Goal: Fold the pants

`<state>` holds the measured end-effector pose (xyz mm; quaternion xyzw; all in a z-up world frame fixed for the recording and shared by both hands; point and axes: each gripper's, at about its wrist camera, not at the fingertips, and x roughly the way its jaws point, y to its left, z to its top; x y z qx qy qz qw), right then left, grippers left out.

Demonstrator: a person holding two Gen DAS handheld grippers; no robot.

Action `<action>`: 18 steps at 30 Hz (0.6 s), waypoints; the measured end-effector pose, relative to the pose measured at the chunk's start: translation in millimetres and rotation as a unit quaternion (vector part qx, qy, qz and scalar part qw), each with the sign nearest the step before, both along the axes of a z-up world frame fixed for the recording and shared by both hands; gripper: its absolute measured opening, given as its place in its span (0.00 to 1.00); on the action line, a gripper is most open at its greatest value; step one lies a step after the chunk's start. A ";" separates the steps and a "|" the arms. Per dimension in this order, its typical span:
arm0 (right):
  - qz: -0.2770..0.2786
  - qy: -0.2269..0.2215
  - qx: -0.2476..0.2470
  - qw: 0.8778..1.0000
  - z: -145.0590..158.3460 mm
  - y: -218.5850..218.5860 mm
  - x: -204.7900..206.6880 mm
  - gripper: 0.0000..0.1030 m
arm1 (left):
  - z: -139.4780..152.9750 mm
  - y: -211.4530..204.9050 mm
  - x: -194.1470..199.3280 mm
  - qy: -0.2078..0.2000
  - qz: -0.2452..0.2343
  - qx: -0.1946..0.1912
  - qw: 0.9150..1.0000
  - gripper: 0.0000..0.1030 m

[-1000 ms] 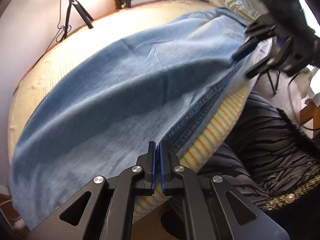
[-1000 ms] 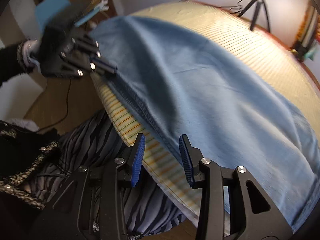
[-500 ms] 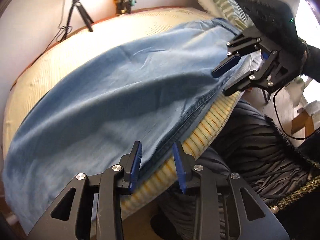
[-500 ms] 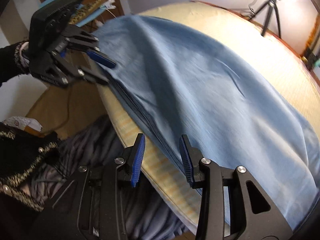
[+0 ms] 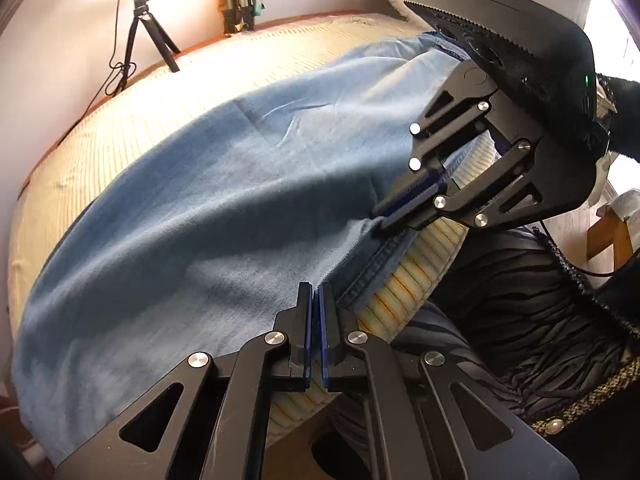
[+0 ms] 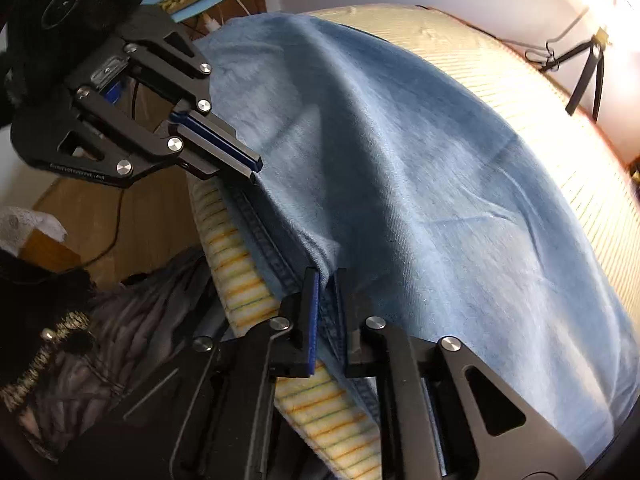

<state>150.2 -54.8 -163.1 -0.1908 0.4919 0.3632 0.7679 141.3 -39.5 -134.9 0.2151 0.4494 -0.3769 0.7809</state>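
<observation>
Both grippers, left [image 5: 314, 300] and right [image 6: 325, 284], had just closed, each clamped on the seam edge of one pair of blue pants [image 5: 192, 216] lying along the near edge of one striped mattress [image 5: 152, 92]. One tripod [image 5: 140, 28] stood beyond its far edge.

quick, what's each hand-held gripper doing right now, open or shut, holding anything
Left hand-held gripper: shut on the near edge of the blue pants.
Right hand-held gripper: has just closed, shut on the pants' seam edge.
</observation>
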 end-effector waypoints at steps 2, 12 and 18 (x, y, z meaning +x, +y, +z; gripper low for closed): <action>0.018 0.019 0.020 0.999 4.3 3.0 -2.6 0.06 | 0.1 3.0 -3.2 0.003 -0.005 0.000 1.000 0.02; -0.031 0.050 0.107 0.993 36.8 -50.2 1.8 0.26 | 0.9 7.0 -5.9 0.068 0.013 -0.017 0.997 0.11; -0.163 -0.002 0.148 0.975 90.2 -163.2 46.8 0.54 | 47.9 -1.1 22.5 0.059 0.058 -0.104 0.991 0.18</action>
